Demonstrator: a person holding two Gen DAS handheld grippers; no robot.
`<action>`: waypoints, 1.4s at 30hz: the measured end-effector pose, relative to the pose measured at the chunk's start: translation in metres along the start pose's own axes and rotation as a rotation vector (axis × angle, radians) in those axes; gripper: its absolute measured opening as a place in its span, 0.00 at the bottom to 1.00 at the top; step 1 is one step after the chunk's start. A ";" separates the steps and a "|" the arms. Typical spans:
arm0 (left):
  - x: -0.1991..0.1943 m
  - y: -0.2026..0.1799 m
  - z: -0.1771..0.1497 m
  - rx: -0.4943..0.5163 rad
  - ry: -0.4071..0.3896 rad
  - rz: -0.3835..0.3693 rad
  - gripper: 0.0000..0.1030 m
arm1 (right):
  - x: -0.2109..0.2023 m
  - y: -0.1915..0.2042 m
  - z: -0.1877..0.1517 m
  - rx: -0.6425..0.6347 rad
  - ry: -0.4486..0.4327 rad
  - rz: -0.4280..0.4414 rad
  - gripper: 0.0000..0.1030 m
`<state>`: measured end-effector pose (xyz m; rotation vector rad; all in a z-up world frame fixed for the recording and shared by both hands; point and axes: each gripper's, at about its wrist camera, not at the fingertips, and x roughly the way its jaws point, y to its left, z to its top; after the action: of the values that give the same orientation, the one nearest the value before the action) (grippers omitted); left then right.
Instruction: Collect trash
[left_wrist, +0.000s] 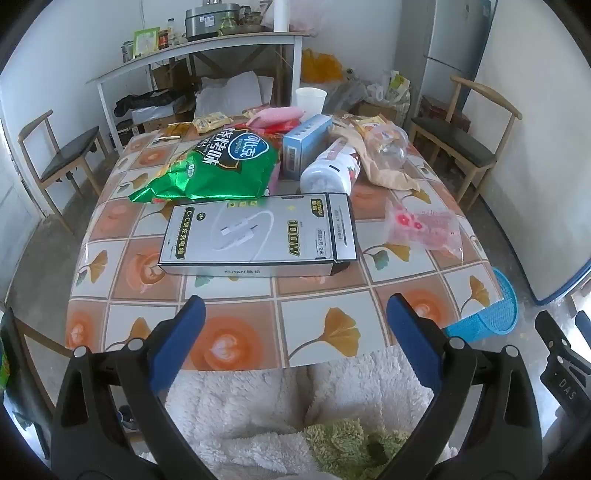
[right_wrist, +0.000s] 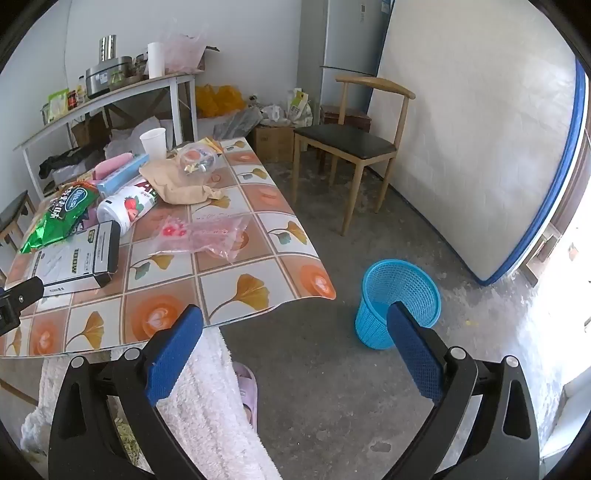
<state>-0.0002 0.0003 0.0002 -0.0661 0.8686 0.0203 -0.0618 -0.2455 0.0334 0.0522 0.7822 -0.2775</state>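
Both tools stand spread wide with nothing between their blue, dimpled pads: the left hand-held gripper (left_wrist: 295, 306) at the bottom of its frame, over the near edge of the bench (left_wrist: 317, 291), and the right hand-held gripper (right_wrist: 295, 317) low in its frame, over bare concrete floor. The bench wears a glossy oilcloth of orange and white squares with ginkgo leaves. At centre frame lies a flat grey cardboard box (left_wrist: 258, 236) (printed "100W"), touching a crinkled green foil bag (left_wrist: 218, 170) above it. A white cylindrical bottle (left_wrist: 328, 173) lies on its side beside a limp clear plastic bag (left_wrist: 424, 229). The blue mesh basket (right_wrist: 399, 302), round and tapered, stands on the floor at lower right.
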 end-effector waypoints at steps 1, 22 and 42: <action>0.000 0.000 0.000 0.002 0.000 0.001 0.92 | 0.000 0.000 0.000 -0.001 0.001 -0.001 0.94; 0.001 0.004 0.001 -0.006 -0.003 0.023 0.92 | 0.003 0.004 0.000 0.003 -0.006 0.001 0.94; 0.003 0.004 0.002 -0.011 0.000 0.029 0.92 | 0.000 0.000 0.003 0.010 -0.007 0.008 0.94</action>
<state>0.0036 0.0044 -0.0009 -0.0643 0.8693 0.0520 -0.0599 -0.2458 0.0358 0.0644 0.7734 -0.2736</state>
